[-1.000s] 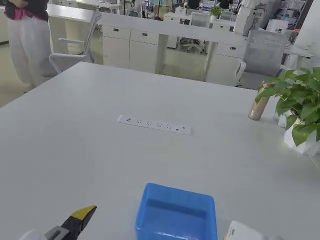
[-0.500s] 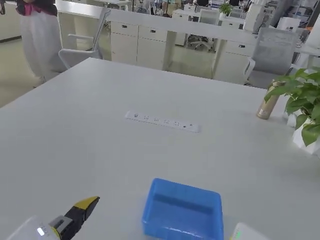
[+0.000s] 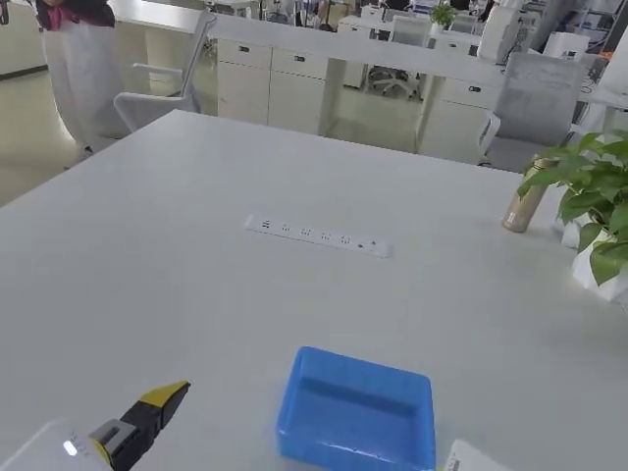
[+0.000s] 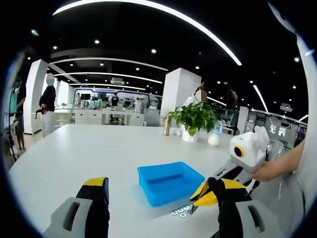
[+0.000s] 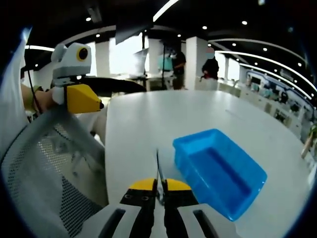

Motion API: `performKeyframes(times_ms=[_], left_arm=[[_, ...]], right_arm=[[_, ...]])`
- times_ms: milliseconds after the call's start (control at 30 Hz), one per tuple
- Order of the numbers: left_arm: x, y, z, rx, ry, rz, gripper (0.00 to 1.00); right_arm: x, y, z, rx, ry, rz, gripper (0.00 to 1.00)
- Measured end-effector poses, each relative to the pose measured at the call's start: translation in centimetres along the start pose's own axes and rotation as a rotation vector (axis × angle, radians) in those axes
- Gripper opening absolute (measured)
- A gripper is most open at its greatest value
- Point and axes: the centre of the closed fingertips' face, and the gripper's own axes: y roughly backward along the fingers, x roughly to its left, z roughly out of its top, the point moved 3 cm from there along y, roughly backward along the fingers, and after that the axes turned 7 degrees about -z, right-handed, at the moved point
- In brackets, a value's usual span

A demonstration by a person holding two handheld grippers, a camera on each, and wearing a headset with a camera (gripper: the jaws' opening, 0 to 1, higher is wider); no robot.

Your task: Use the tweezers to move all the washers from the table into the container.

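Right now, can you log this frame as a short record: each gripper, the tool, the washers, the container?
left gripper: open, holding nothing
right gripper: shut on the tweezers
tweezers: thin tips stick out past the jaws, over the table beside the container
washers: small cluster on the table, just outside the container
container: blue, open-topped, no washers visible inside
progress: no washer moved yet
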Motion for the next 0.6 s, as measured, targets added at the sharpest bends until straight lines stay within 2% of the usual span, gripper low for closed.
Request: performKeyframes(times_ms=[100,200,467,600], left_arm=[[0.02,0.01,-0.06,0.005,-0.002,0.003,0.93],[0.09,0.03,-0.07,0.005,-0.002,0.006,0.93],[0.07,0.22,0.48,-0.042,0.046,-0.015,0.92],[0.1,0.37,0.7,-0.054,0.044,-0.009,0.89]], right_arm=[[-0.15,0.01,-0.01,0.001,-0.007,-0.001,0.01],[-0.62,-0.01,-0.01,-0.008,-0.088,-0.007,0.01],[-0.54,0.06,-0.03,-0.001,-0.087,-0.015,0.01],[-0.73,0.3,0.32,-0.015,-0.099,-0.019,0.02]])
